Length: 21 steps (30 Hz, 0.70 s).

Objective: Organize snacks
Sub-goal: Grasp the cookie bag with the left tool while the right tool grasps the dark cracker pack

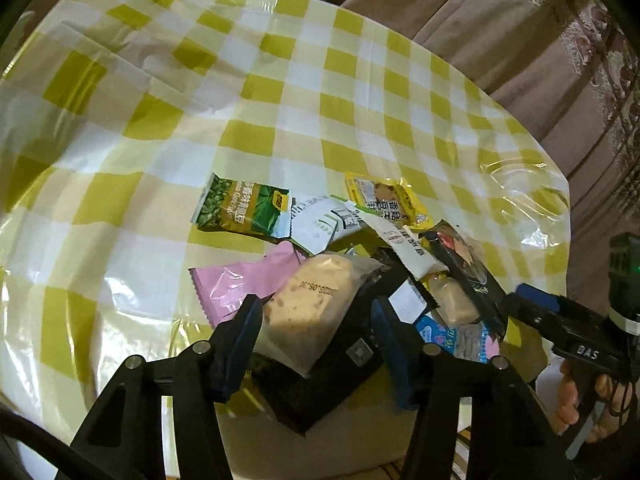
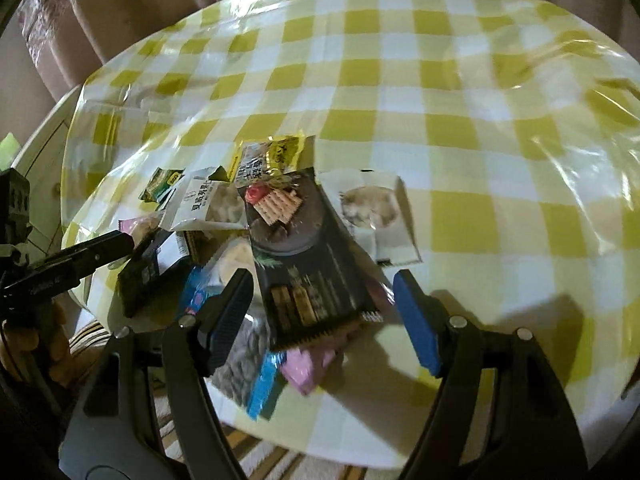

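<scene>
A heap of snack packets lies near the table's front edge. In the left wrist view my left gripper (image 1: 314,312) hangs over a clear-wrapped beige cake (image 1: 312,304), which lies between its blue pads on a black packet (image 1: 344,376); the right pad stands apart from the wrapper. Around it lie a pink packet (image 1: 232,284), a green packet (image 1: 244,208) and a yellow packet (image 1: 384,196). In the right wrist view my right gripper (image 2: 322,292) stands open, straddling a long black cracker packet (image 2: 308,256) without touching it. Each gripper shows at the edge of the other's view.
A yellow-and-white checked cloth (image 1: 280,100) under clear plastic covers the round table. A white packet with a round pastry (image 2: 372,208) lies right of the heap. Brown curtains (image 1: 520,40) hang behind the table. A hand (image 1: 572,400) holds the right gripper.
</scene>
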### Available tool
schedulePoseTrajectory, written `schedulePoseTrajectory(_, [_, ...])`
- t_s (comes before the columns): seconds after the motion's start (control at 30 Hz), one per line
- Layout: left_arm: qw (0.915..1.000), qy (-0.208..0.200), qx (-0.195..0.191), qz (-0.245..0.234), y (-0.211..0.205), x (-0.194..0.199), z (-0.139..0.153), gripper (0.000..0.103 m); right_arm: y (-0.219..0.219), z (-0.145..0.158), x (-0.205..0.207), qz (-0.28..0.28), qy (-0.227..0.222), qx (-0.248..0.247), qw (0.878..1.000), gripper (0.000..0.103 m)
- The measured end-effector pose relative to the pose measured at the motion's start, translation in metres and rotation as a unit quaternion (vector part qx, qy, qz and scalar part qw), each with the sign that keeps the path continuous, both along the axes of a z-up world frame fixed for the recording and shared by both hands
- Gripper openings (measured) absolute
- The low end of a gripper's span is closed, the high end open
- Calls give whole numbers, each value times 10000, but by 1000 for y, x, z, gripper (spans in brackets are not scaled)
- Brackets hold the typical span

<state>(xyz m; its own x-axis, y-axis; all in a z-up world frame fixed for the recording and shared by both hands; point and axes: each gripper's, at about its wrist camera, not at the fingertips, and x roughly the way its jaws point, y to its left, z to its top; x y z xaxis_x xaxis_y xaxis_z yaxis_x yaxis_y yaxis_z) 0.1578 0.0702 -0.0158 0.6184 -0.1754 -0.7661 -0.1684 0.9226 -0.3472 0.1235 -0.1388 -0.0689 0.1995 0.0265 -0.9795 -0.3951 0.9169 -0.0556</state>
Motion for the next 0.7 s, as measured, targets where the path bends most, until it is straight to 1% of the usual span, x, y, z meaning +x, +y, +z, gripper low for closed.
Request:
schedulePoseTrajectory(0.2, [9989,56,-445,-113,12,8,-11,58,3,-26,14,37,361,86,9993,75])
schedulePoseTrajectory(0.4, [9966,177,-772,-220,23,18,-25,58,5,-37,21,-4,483,175,9987,75])
schedulePoseTrajectory(0.47, [9958,155,-856,-268,25,21,-26,58,5,-39,23,-25,494,189,9986,75])
schedulePoseTrajectory(0.5, [9957,145,-864,-297,25,21,-26,57,5,-39,24,-34,497,196,9986,73])
schedulePoseTrajectory(0.53, [9956,143,-867,-312,25,22,-26,52,6,-39,23,-39,501,209,9985,67])
schedulePoseTrajectory(0.57, [9955,130,-874,-329,25,21,-25,51,8,-38,21,-5,506,233,9984,62])
schedulePoseTrajectory(0.63, [9961,96,-798,-368,22,19,-22,44,12,-36,18,106,462,156,9988,58])
schedulePoseTrajectory(0.7, [9967,98,-705,-377,20,18,-20,42,15,-34,14,175,443,99,9988,54])
